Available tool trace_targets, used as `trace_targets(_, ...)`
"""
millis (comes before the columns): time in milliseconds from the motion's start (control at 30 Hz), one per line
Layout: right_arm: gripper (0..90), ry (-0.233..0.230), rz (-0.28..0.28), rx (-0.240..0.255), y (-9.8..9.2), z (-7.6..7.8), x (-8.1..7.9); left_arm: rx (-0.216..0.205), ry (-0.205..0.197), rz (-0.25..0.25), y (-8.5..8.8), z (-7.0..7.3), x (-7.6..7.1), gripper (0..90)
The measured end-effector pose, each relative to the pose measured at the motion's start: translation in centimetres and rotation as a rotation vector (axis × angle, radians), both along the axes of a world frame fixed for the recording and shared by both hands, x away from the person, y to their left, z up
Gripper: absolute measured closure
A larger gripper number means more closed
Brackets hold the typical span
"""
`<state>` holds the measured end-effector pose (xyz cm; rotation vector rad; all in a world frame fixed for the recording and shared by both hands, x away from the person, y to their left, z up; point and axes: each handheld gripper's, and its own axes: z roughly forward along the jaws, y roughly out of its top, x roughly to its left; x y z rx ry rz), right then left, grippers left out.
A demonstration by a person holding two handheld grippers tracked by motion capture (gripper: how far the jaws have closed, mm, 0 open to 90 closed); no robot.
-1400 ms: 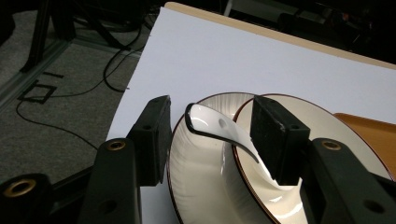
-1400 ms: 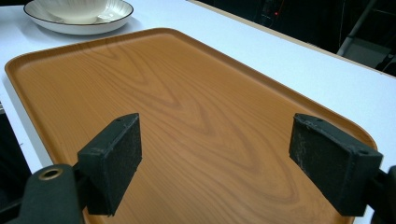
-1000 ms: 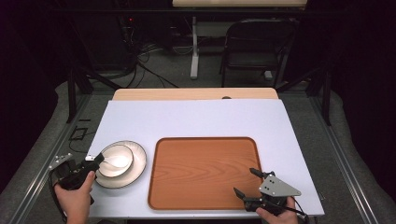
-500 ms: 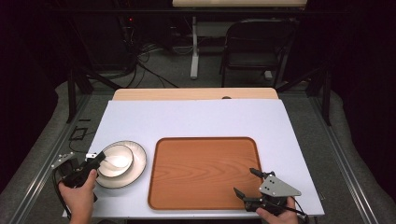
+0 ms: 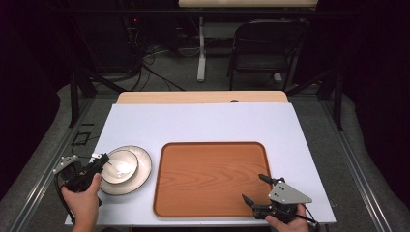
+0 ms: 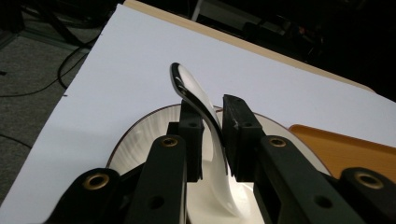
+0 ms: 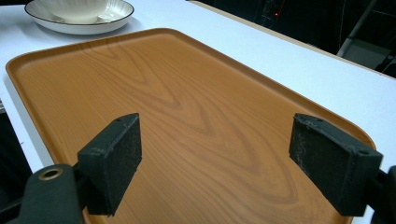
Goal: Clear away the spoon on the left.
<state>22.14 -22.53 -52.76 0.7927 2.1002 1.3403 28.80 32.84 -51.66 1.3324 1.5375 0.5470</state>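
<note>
Your L gripper has just been closing; jaws now pinch the white bowl's rim, so it's ready to lift. R gripper hangs wide over the wooden tray.

Left gripper view: bowl base hidden behind the black jaws, its near side cut off by the bottom edge; can't tell if both pads fully touch its rim. Tray cropped at right. Right gripper view: plate and bowl cut off at top. High view: right hand cropped at bottom edge.
</note>
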Motion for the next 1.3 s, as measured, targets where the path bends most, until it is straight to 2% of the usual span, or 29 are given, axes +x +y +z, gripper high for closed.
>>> trace_targets(233, 16.8, -0.002, 0.000, 0.000, 0.0, 0.0, 0.0, 0.015, -0.013, -0.034, -1.1, 1.0, -0.1, 83.4)
trace_targets(633, 16.7, -0.003, 0.000, 0.000, 0.0, 0.0, 0.0, 0.054, -0.022, -0.054, -1.9, 2.0, -0.1, 84.9)
trace_targets(867, 16.8, -0.004, 0.000, -0.001, 0.0, 0.0, 0.0, 0.079, -0.037, -0.053, -1.6, 3.5, -0.3, 84.9)
trace_targets(1300, 16.8, -0.003, -0.001, 0.001, 0.0, 0.0, 0.0, 0.116, -0.076, -0.052, -0.3, 7.4, -0.9, 85.1)
